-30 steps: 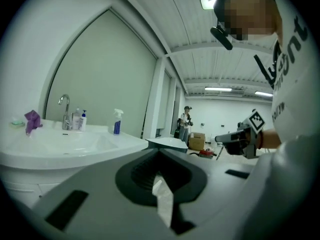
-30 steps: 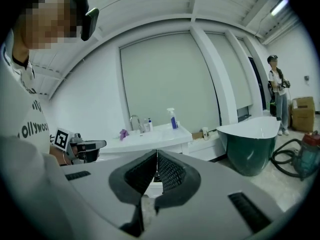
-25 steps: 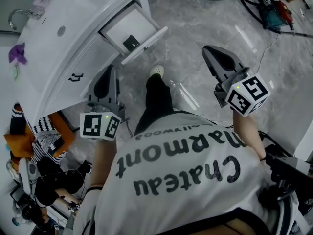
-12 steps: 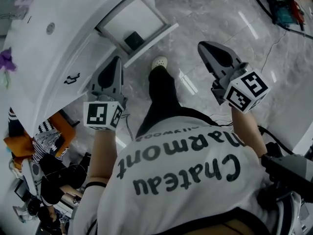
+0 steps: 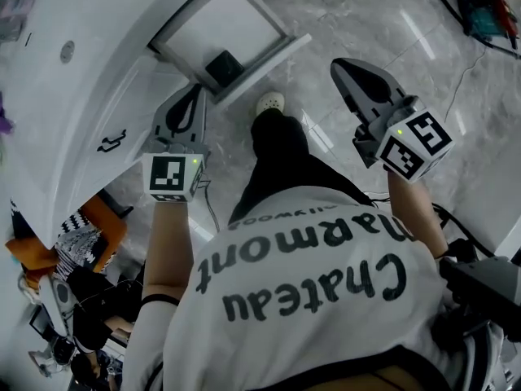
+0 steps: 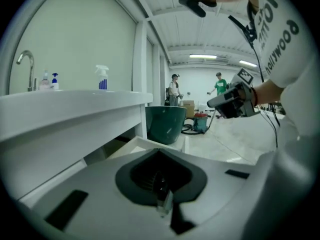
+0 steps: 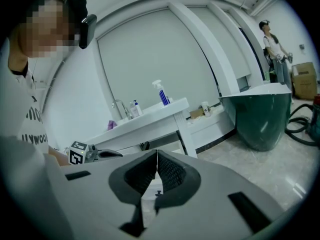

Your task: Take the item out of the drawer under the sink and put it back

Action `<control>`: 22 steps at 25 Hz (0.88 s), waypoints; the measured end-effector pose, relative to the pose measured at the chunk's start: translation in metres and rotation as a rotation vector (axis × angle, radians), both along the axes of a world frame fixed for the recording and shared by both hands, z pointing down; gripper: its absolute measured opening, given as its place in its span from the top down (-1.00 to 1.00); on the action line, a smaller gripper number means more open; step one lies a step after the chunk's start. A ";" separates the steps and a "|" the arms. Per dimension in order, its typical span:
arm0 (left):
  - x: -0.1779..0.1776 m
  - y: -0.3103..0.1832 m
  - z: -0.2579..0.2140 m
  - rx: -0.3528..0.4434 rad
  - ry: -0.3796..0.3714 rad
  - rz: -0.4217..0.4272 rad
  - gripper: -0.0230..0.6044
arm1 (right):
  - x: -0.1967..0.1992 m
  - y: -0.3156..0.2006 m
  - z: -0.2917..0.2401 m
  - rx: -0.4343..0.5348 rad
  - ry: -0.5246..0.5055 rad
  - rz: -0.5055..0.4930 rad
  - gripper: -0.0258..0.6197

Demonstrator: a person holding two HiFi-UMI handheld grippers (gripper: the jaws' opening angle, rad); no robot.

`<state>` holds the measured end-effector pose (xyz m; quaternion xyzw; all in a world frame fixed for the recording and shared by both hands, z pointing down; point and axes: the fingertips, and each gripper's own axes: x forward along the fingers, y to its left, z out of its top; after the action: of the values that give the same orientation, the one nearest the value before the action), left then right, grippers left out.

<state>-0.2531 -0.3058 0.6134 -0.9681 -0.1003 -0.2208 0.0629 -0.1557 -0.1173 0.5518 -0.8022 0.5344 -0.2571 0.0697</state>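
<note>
The drawer (image 5: 203, 23) under the sink stands pulled out from the white vanity (image 5: 89, 112). The item (image 5: 223, 68), a small dark boxy thing, lies inside it close to the front panel, toward the end nearest the left gripper (image 5: 194, 93). Neither gripper touches it. The left gripper is held just beside the corner of the open drawer and points toward the vanity. Its fingers (image 6: 151, 180) are pressed together with nothing between them. The right gripper (image 5: 340, 65) hangs over the grey marble floor (image 5: 383, 23), well apart from the drawer, on the far side of the person's dark trouser leg (image 5: 277, 149) and pale shoe (image 5: 269, 103). Its fingers (image 7: 170, 172) meet at the tips and likewise hold nothing. Each gripper carries its cube of square markers toward the person's forearm. In the left gripper view the vanity's surface (image 6: 75, 100) bears a tap (image 6: 25, 59), a couple of small bottles and a spray bottle (image 6: 102, 77). Past the vanity's end stands a dark green tub (image 6: 166, 123), with a coiled hose on the floor beside it. Two people (image 6: 174, 89) stand far off across the room, too small to make out further. The person wears a light shirt (image 5: 309, 300) with dark lettering across it.
</note>
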 end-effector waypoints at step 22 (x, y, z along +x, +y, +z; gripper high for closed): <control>0.032 0.015 0.093 0.059 -0.198 0.275 0.49 | 0.022 0.012 0.040 0.011 -0.011 0.045 0.88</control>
<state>-0.2214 -0.2907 0.7060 -0.9165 -0.2310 -0.3073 0.1106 -0.1337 -0.1058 0.5920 -0.8121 0.5174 -0.2568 0.0825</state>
